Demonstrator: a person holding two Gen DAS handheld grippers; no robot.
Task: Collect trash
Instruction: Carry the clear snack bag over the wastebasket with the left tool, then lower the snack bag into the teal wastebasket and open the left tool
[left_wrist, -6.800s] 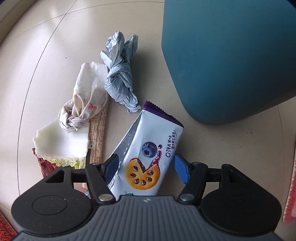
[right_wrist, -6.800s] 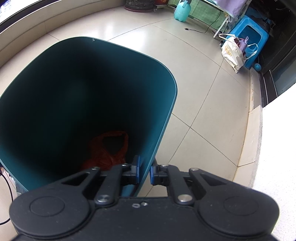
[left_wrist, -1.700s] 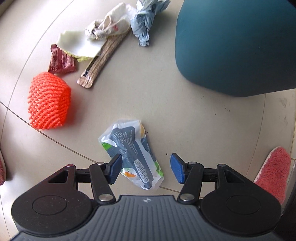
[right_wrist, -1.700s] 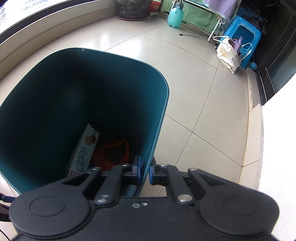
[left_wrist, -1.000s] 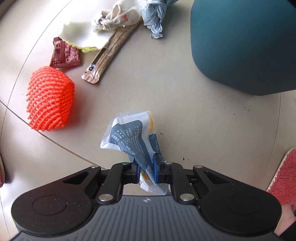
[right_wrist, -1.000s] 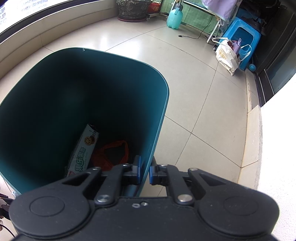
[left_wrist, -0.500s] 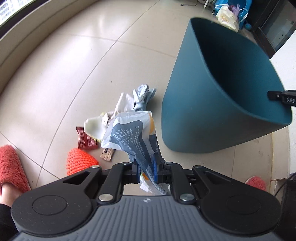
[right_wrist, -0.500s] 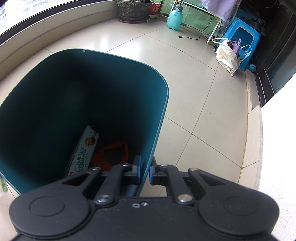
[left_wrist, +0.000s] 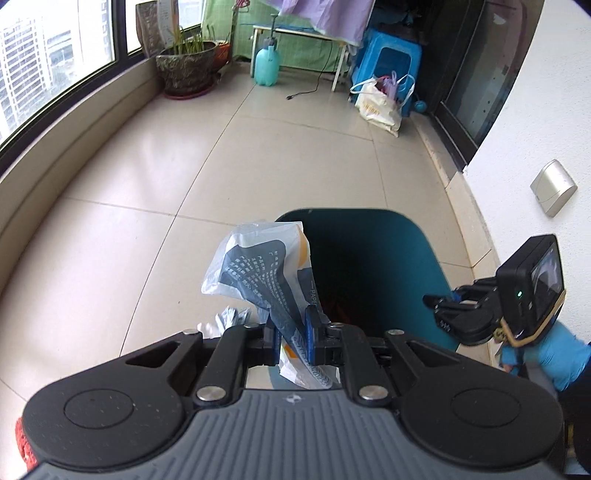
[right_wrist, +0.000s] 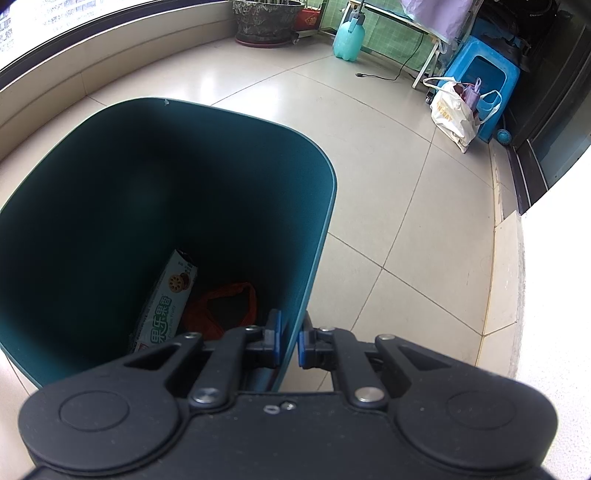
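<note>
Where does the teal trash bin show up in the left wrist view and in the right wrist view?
Left wrist: the teal trash bin sits lower centre-right, its opening beyond the wrapper in the left gripper.
Right wrist: it fills the left half; the right gripper clamps its rim.
Shared landmark: the blue stool.

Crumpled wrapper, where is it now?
Left wrist view: wrapper is pinched in the left gripper, raised at the teal bin opening's left edge.
</note>
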